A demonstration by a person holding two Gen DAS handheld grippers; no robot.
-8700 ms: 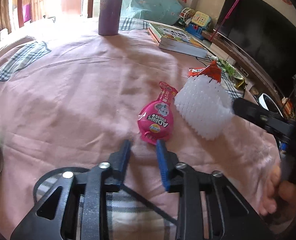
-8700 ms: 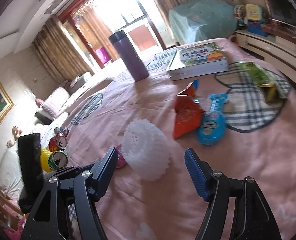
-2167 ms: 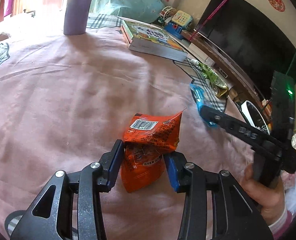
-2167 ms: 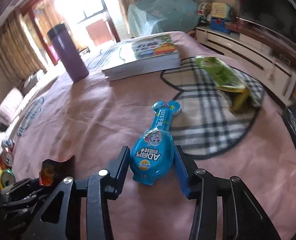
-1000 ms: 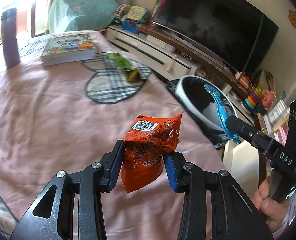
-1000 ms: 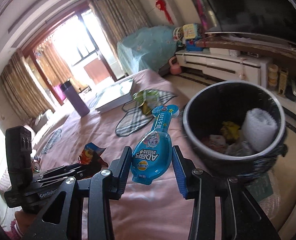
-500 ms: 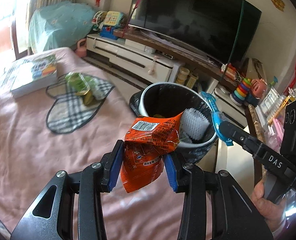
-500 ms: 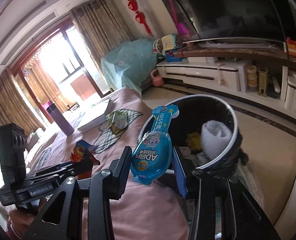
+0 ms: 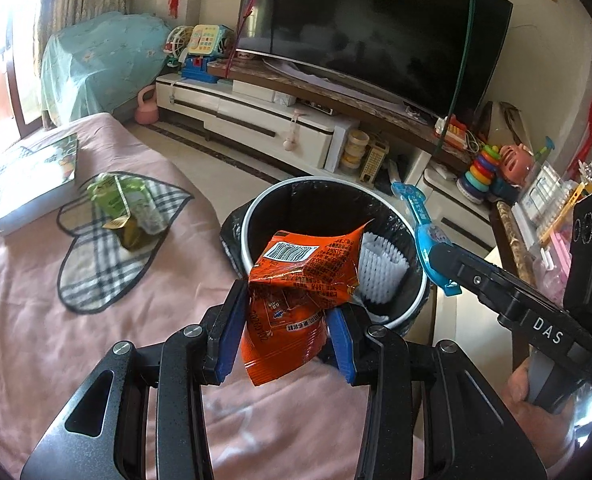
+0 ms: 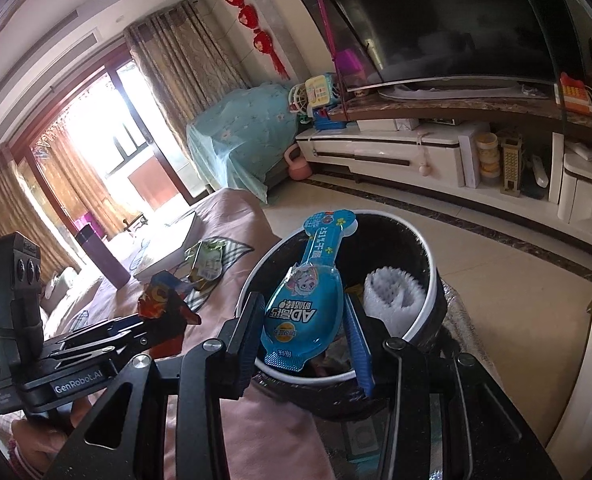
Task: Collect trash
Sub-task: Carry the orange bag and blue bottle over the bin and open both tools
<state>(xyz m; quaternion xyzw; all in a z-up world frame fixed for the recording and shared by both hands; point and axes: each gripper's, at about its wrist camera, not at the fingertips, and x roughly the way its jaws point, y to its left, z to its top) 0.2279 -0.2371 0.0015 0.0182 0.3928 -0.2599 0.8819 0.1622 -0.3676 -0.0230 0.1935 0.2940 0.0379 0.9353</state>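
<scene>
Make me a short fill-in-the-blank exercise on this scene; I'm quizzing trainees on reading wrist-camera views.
1. The left claw is shut on a crumpled snack bag coloured ____.
2. The right claw is shut on a pouch coloured ____.
3. The white foam net lies inside the ____.
4. The green wrapper lies on a patch with a ____ pattern.

Missing words: orange; blue; trash bin; plaid

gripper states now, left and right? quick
Left gripper: closed on the orange wrapper, near the bin.
Right gripper: closed on the blue pouch, over the bin.
</scene>
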